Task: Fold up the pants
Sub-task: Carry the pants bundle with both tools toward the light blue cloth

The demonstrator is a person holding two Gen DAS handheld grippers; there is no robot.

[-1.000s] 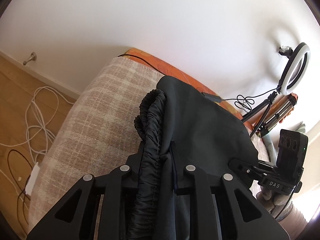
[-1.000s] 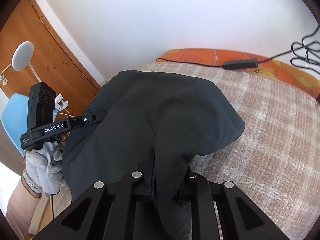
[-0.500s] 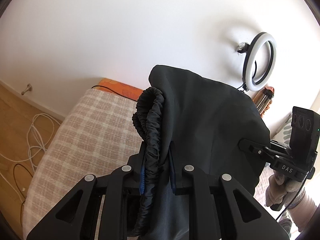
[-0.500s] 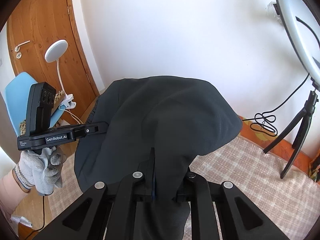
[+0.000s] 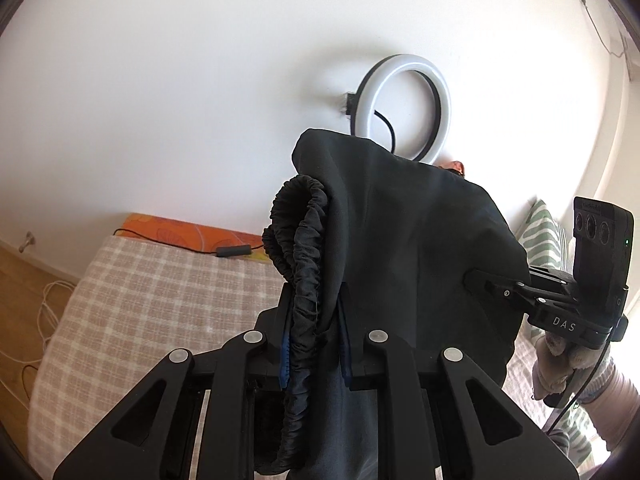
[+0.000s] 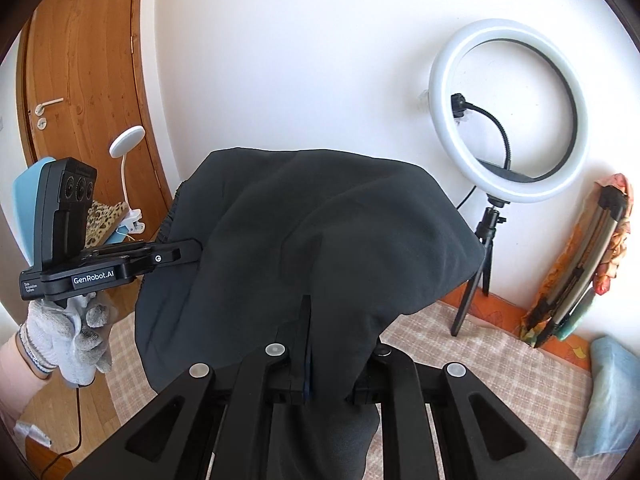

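The dark pants (image 5: pixel 400 248) hang in the air above the bed (image 5: pixel 160 292), clear of its checked cover, with the gathered waistband (image 5: pixel 300 240) bunched at the left side. The left gripper (image 5: pixel 314 344) is clamped on the waistband; the right gripper (image 6: pixel 320 360) is closed on plain fabric further along. Risk, as judged: the bulky elastic roll may slip from the left jaws under the garment's weight. Uneven spacing of the two holds would lay the cloth down crooked or creased. A ring light (image 6: pixel 508 112) stands nearby; a wide swing could snag it.
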